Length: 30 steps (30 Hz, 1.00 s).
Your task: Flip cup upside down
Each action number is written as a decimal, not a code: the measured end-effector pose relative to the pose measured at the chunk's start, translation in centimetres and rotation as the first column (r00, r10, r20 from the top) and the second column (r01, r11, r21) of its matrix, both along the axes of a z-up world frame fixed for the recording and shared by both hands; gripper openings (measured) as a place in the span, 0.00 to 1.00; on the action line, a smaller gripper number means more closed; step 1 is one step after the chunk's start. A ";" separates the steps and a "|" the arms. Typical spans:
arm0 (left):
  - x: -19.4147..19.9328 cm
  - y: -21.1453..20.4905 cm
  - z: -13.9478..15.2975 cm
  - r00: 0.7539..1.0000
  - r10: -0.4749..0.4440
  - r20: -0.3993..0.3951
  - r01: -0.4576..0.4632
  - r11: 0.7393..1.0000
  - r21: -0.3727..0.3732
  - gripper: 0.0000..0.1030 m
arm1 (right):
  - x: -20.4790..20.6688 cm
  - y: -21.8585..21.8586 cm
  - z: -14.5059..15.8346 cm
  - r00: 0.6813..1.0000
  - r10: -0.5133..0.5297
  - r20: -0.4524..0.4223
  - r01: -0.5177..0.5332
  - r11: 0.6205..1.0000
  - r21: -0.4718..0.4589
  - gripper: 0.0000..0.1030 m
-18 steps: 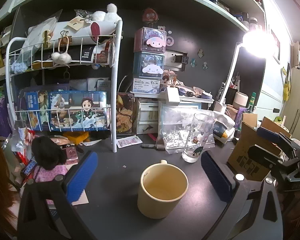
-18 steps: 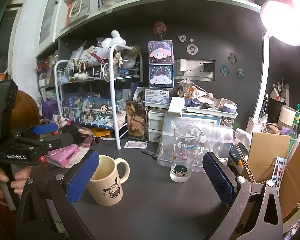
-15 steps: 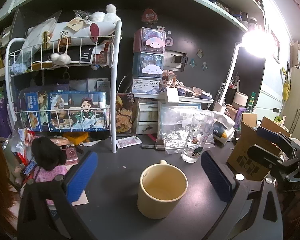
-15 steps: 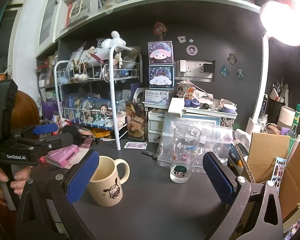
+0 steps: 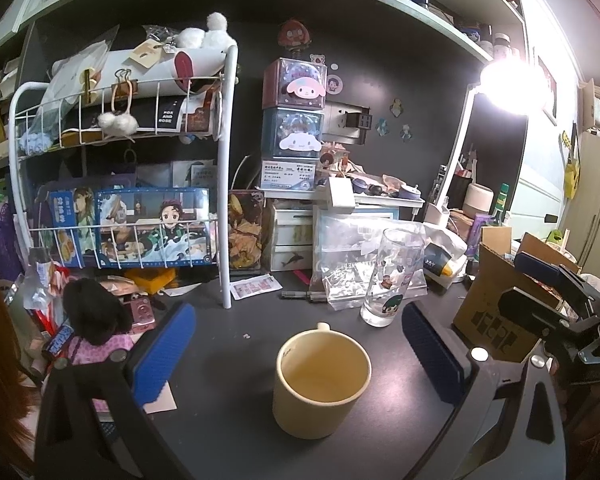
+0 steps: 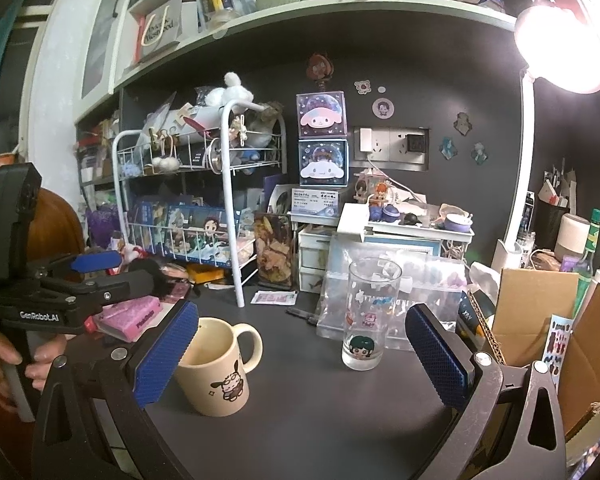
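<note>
**Upright mug, two empty grippers, and a glass too near for comfort**

While the cream mug [image 5: 322, 380] stands upright on the dark desk [image 5: 228, 412], low and centre in the left wrist view, the left gripper [image 5: 296, 354] frames it with its blue pads spread wide — touching nothing. The right gripper [image 6: 302, 354] is likewise wide open and empty; in its view the mug sits at lower left, partly behind the left blue pad [image 6: 165, 354], with the handle pointing toward the frame's centre.

Judging from this layout, the chief risk is the tall printed glass [image 6: 370, 316], standing near the mug at centre frame: a wide swing while turning the mug over could topple it. A squeeze on the rounded wall might also let the mug twist or slip, and the handle could catch a pad.

Hard to make out — whether the yellowish interior holds any liquid or residue. The mug's base is hidden in the left view, and lamp glare [image 5: 504, 86] washes out the upper right.
</note>
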<state>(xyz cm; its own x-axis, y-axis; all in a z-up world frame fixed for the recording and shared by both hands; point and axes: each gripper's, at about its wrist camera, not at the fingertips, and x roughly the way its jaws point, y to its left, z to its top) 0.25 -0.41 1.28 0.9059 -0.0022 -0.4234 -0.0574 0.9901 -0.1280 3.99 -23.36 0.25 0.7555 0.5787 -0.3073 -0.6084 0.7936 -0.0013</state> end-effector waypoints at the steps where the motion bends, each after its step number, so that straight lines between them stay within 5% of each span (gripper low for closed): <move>1: 0.0 0.0 0.0 1.000 0.000 0.000 0.000 1.000 0.000 1.00 | 0.0 0.0 0.0 1.000 -0.001 -0.001 0.001 1.000 0.000 1.00; 13: 0.0 -0.5 0.1 1.000 -0.003 0.002 0.003 1.000 0.013 1.00 | 0.4 -0.4 -0.1 1.000 0.027 0.006 -0.027 0.998 0.048 1.00; 19: 0.0 0.1 -0.1 1.000 -0.019 0.000 0.019 1.000 0.001 1.00 | 1.6 2.4 -2.6 0.989 0.140 -0.052 -0.143 0.987 -0.072 1.00; 25: 0.2 2.0 -1.6 0.997 -0.068 -0.028 0.067 0.997 -0.049 0.99 | 3.4 5.8 -6.7 0.944 0.251 -0.212 -0.282 0.950 -0.133 1.00; 30: 0.6 2.8 -3.6 0.993 -0.097 -0.075 0.092 0.994 -0.061 0.99 | 5.7 8.8 -9.9 0.880 0.307 -0.363 -0.378 0.914 -0.144 0.89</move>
